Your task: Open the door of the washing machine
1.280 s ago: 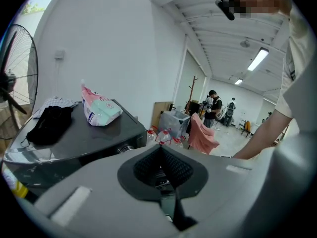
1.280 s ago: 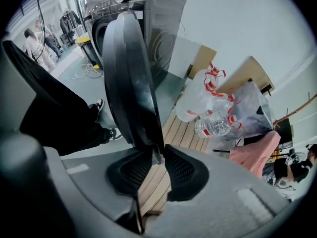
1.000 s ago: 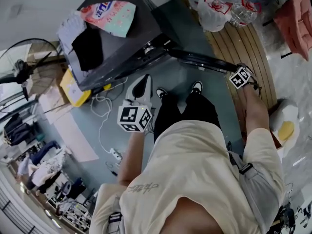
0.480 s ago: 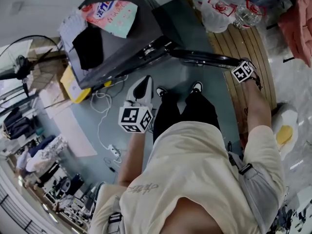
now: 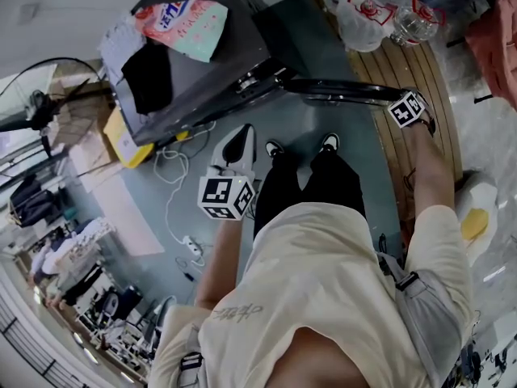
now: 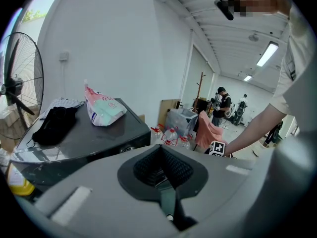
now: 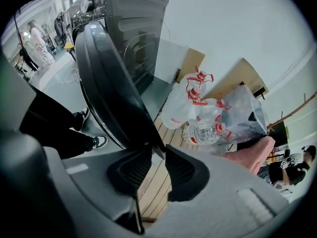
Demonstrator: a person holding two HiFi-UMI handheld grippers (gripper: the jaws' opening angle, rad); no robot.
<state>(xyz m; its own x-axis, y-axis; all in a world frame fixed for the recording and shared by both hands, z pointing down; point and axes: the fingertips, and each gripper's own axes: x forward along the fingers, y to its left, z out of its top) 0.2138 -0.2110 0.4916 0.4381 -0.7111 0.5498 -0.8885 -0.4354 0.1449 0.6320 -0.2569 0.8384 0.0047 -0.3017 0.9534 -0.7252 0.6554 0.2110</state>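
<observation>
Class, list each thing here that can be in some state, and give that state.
washing machine door: swung wide open
right gripper: shut on the door's edge
left gripper: shut, nothing between its jaws
detergent bag: lying flat on the machine top
water bottles: capped
</observation>
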